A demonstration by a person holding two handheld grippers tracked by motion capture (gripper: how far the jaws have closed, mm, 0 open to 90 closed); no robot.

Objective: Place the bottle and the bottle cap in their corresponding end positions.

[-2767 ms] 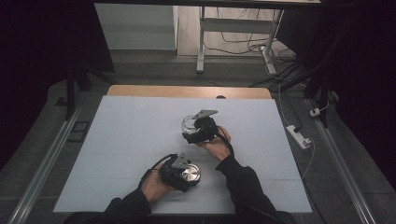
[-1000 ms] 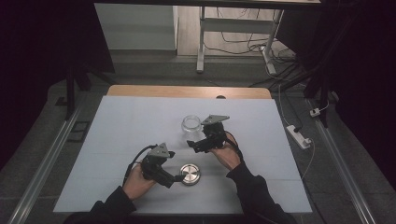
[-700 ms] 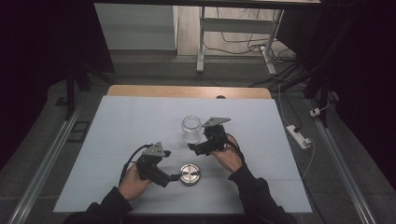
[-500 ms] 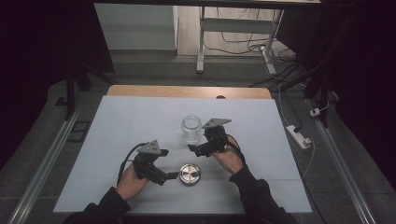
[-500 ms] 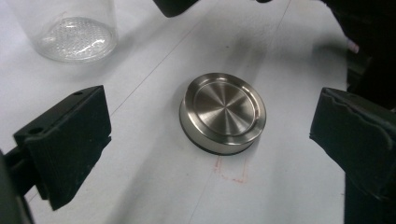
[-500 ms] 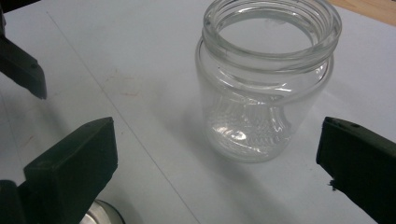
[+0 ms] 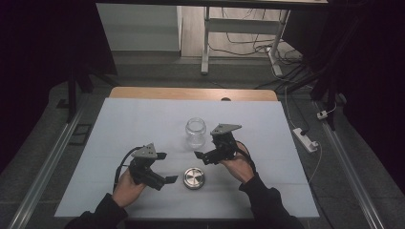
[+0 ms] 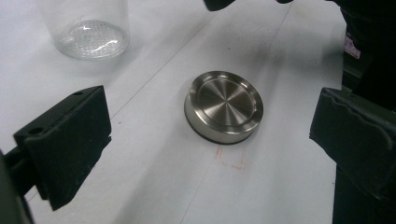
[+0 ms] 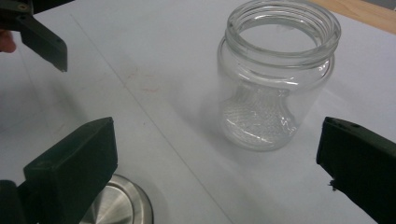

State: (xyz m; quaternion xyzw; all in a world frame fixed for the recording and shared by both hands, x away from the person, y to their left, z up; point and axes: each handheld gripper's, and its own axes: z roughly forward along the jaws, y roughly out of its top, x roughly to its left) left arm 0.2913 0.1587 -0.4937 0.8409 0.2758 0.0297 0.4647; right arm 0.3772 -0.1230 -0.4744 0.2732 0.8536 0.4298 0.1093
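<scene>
A clear glass jar [image 7: 196,132] stands upright and lidless mid-table. Its round steel lid [image 7: 194,178] lies flat nearer the person. My left gripper [image 7: 166,167] is open just left of the lid, apart from it. In the left gripper view the lid [image 8: 224,105] sits between and ahead of the wide jaws of that gripper [image 8: 212,112], with the jar's base [image 8: 88,28] at top left. My right gripper [image 7: 205,147] is open just right of the jar, nothing held. In the right gripper view the jar [image 9: 275,79] stands ahead of the spread jaws of this gripper [image 9: 217,154], and the lid [image 9: 116,205] peeks out at bottom left.
The white table sheet [image 7: 124,124] has bare room to the left, right and behind the jar. A wooden strip [image 7: 191,93] runs along the far edge. A power strip [image 7: 305,138] lies on the floor to the right. A jaw of the left gripper [image 9: 37,32] shows top left.
The left gripper has come off the lid and drawn back left, jaws open. The right gripper has let go of the jar and eased a little to the right. Jar and lid stay put.
</scene>
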